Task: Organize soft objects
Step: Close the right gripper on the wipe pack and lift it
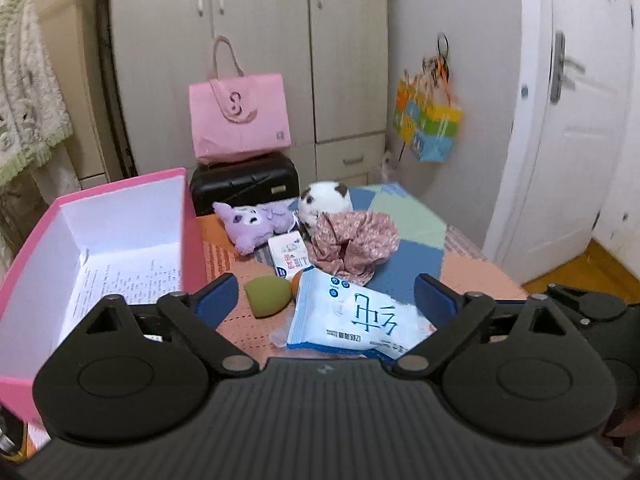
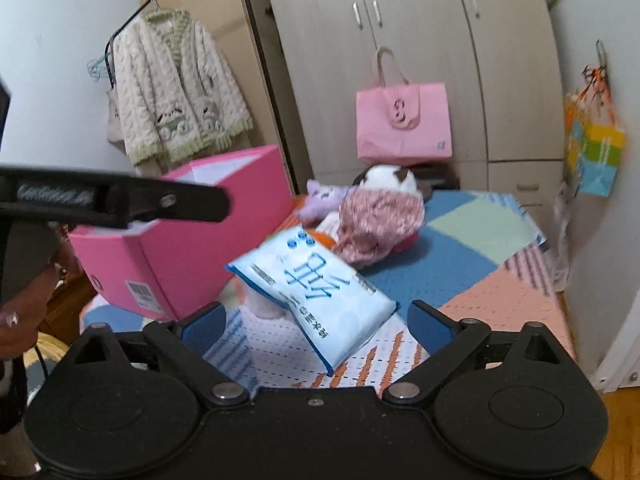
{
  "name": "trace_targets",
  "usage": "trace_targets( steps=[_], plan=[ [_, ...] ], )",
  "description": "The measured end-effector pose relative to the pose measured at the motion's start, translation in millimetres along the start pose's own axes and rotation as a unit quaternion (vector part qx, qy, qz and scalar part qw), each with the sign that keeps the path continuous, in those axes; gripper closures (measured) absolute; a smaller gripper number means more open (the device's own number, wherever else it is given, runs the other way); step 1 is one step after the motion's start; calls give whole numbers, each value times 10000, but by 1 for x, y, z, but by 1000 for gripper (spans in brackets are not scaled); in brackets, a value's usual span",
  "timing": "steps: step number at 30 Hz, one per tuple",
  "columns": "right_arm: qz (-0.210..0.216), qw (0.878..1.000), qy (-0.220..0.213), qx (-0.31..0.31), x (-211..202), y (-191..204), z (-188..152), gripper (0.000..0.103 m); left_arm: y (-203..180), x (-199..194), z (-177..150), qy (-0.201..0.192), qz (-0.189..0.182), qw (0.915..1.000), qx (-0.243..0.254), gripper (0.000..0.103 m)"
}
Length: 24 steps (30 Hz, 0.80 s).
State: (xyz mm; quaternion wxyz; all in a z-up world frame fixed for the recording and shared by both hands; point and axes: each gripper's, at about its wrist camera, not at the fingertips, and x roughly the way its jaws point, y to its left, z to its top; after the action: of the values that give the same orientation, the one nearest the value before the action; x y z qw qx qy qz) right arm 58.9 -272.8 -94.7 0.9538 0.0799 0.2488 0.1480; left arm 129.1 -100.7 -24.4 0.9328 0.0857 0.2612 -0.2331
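Nearest lens, L view: left gripper [image 1: 326, 300], jaws wide apart, blue pads [image 1: 218, 298] clear of everything, nothing pinched. Just beyond and between the fingers lies the blue-white packet [image 1: 356, 316], flat on the patchwork cloth [image 1: 404, 280], printing upside down to this cam. No contact w/ either pad.

Green soft lump [image 1: 267, 295] sits just inside the L finger, touching cloth, an orange bit showing beside it at the packet's edge. Small white box [image 1: 289, 254] behind that. Floral fabric bundle [image 1: 354, 246] behind the packet, nr its far corner. Purple plush [image 1: 256, 222] and white plush w/ dark ears [image 1: 326, 200] at back of the pile, against the black case [image 1: 245, 184]. Pink open box [image 1: 100, 236] to the left of the gripper, white inside, printed sheet on its floor; no soft items visible in it.

R view: right gripper [image 2: 316, 322] also open, pads not on anything. Same packet [image 2: 316, 290] ahead, between the fingers, tilted, one end propped on a pale lump; near corner close to the gap but apart from both pads. Pink box [image 2: 192, 248] left of it, floral bundle [image 2: 378, 220] and plush beyond. Part of the other gripper crosses upper left of this view, over the box.

Pink tote [image 1: 240, 120] stands on the black case; cupboard behind.
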Motion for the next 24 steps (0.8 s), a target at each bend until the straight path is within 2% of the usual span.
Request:
trace_targets(
  steps=[3, 6, 11, 15, 17, 19, 22, 24],
  plan=[
    [103, 9999, 97, 47, 18, -5, -5, 6, -3, 21, -4, 247, -42, 9996, 137, 24],
    [137, 9997, 197, -9, 34, -8, -10, 15, -1, 39, -6, 460, -149, 9987, 169, 33],
    [50, 9998, 21, -180, 44, -7, -16, 20, 2, 54, -9, 470, -137, 9986, 181, 33],
    [-8, 9999, 90, -140, 52, -6, -21, 25, 5, 59, -14, 705, -173, 9973, 80, 33],
    [-39, 9999, 109, -65, 54, -8, -25, 28, 6, 62, -19, 859, -258, 9960, 33, 38],
    [-189, 9996, 39, -204, 54, -6, -30, 38, 9, 65, -23, 943, -325, 9950, -86, 38],
    [-415, 9972, -12, -624, 53, 4, -38, 41, 10, 63, -26, 883, -376, 9952, -205, 45],
    [-419, 9977, -105, -523, 53, 2, -40, 46, 7, 60, -27, 820, -315, 9961, -124, 52]
  ],
)
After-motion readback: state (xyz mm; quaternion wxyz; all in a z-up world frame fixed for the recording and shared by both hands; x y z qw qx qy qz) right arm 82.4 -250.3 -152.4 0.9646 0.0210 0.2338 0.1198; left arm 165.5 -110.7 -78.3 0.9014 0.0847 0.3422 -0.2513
